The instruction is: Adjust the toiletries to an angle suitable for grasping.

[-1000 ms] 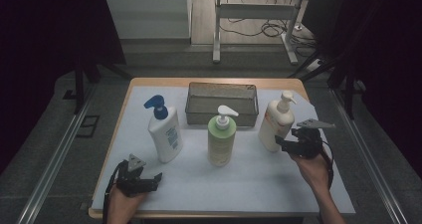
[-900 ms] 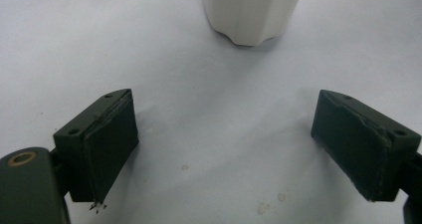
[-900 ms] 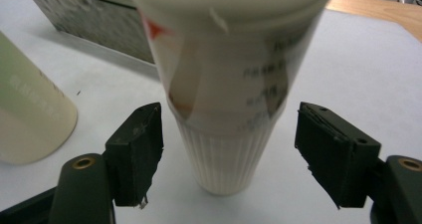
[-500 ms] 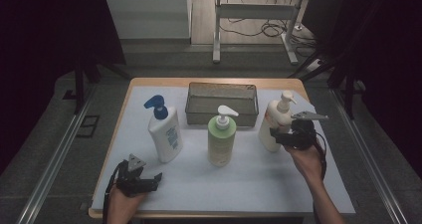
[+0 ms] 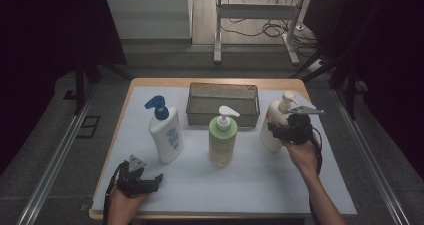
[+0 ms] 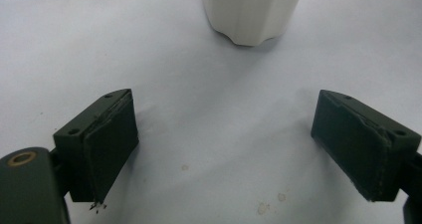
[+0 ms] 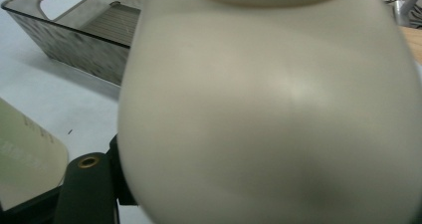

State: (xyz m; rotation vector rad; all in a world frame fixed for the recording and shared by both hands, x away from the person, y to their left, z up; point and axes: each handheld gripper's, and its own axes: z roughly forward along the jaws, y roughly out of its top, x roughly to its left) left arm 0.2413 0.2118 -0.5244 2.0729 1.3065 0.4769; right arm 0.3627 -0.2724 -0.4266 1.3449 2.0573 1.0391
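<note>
– High view, starting at the left: what is that hand doing?

– Nothing much. The left gripper (image 5: 157, 177) rests at the front corner of the table (image 5: 280, 185), jaws wide apart with nothing in them. In the left gripper view it points at the foot of the blue-pump bottle (image 6: 251, 10), well short of it.

– And further along?

– The green bottle (image 5: 222, 142) stands in the middle with the mesh basket (image 5: 222, 86) behind it. On the right is the cream bottle (image 5: 269, 140), upright and just beside the basket's right end. That's the one being taken.

– Is it held?

– The right gripper (image 5: 276, 131) comes in level from the bottle's right. In the right gripper view the belly of the bottle (image 7: 268, 114) sits between the jaws, and they have just been closing. The pads are hidden, so I cannot tell whether they are pressing yet.

– How will it handle?

– I'd guess smooth, rounded plastic, so it's slippery. It's stiff enough to squeeze and fairly heavy if full. The pump makes it top-heavy. I'd grip across the wide middle of the body, not the neck or the nozzle, and keep it upright.

– What has changed over the last second?

– The right hand (image 5: 302, 152) stood off to the bottle's right and has slid in against it. The bottle hasn't moved, nor has the left gripper.
</note>
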